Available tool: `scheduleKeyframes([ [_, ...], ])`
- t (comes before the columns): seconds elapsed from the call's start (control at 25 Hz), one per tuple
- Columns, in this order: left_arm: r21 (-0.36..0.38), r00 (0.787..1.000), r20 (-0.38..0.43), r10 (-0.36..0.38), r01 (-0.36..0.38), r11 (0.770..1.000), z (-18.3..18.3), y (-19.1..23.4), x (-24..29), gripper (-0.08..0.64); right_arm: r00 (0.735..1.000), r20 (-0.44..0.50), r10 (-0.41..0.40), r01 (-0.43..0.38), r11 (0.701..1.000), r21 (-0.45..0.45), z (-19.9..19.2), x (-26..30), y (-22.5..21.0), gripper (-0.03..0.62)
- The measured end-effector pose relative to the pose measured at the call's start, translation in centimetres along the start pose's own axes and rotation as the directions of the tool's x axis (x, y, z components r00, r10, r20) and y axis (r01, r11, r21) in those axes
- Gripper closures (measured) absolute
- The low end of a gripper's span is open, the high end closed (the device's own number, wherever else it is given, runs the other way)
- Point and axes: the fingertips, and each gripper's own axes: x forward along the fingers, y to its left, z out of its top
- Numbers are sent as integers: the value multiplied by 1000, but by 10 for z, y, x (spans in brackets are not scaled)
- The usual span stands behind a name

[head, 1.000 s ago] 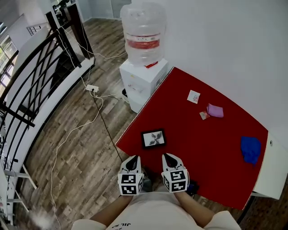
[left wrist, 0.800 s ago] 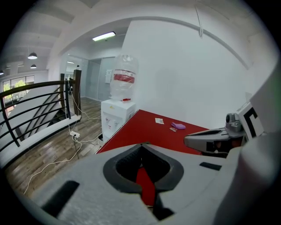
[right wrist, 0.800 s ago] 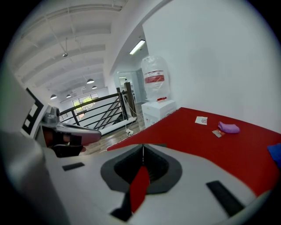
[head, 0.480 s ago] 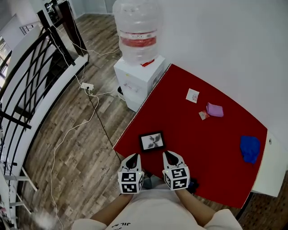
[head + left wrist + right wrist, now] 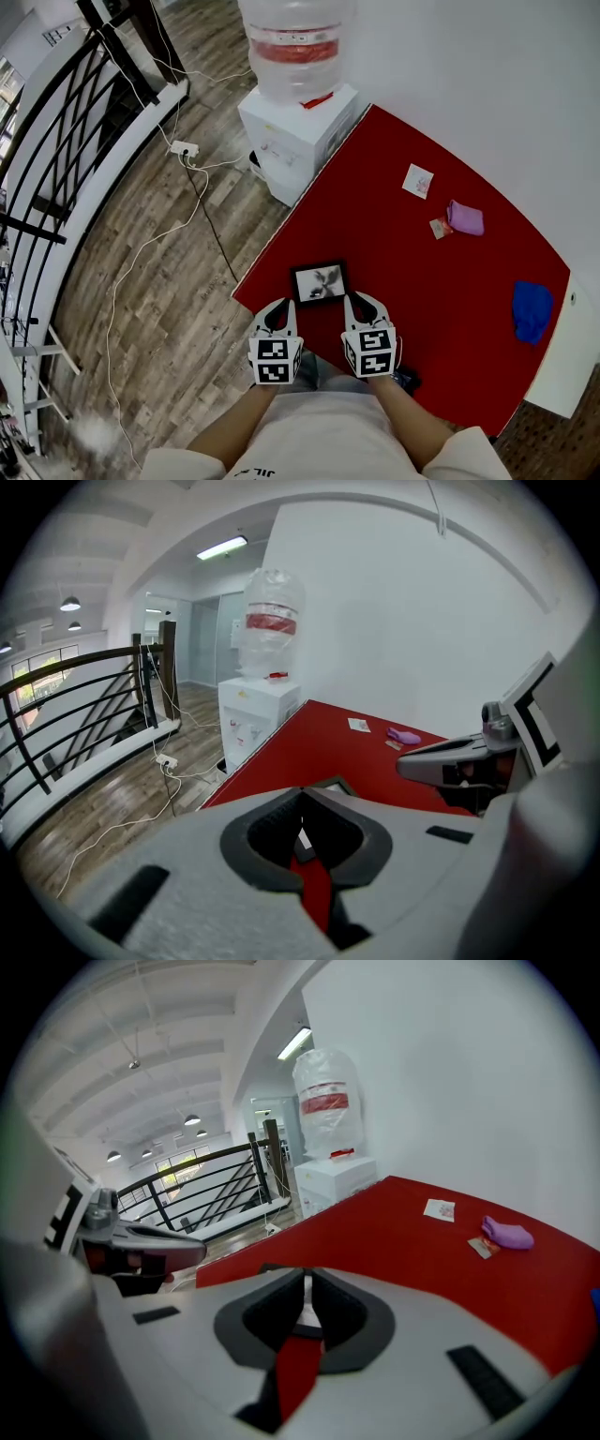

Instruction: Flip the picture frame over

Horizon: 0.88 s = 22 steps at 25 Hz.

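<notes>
I work over a red tabletop, the largest thing in the head view. A water dispenser stands on the wooden floor off its far-left edge.

The left gripper and the right gripper sit side by side at the near edge, angled downward. Both are clenched, pads together, with nothing between them.

The picture frame lies flat with its picture side up, close to the near-left corner of the tabletop. It is just beyond the two gripper tips and roughly between them. I cannot tell whether the right tip grazes its near-right corner.

Handling, as I judge it:
- The frame looks small, stiff and light. The front is probably glazed, so I treat it as fragile and slick under the pads.
- The rim is thin and lies flush on the tabletop, so it offers little purchase from above.
- The best hold is on the two short ends, one gripper per end, and the jaws must open first.

Orientation: landscape format, long axis running left to right across the head view and slightly skewed, roughly along the line joining the two grippers. The back faces down and has to end on top.
</notes>
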Motion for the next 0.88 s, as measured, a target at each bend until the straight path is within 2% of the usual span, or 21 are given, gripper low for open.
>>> scheduleKeyframes([
  [0.28, -27, 996, -94, -8, 5, 1000, -36, 7, 43, 557, 999, -45, 4, -4, 1000, -3, -16, 34, -12, 578],
  [0.48, -17, 986, -164, -8, 5, 1000, -62, 6, 66, 557, 994, -113, 13, -12, 1000, 8, -40, 59, -21, 508],
  [0.68, -22, 980, -200, -4, 0, 1000, -75, 6, 75, 557, 983, -184, 10, -5, 1000, 31, -60, 81, -26, 466],
  [0.88, -19, 980, -200, -13, 9, 1000, -79, 6, 77, 557, 975, -221, 8, 16, 994, 107, -72, 94, -35, 462],
])
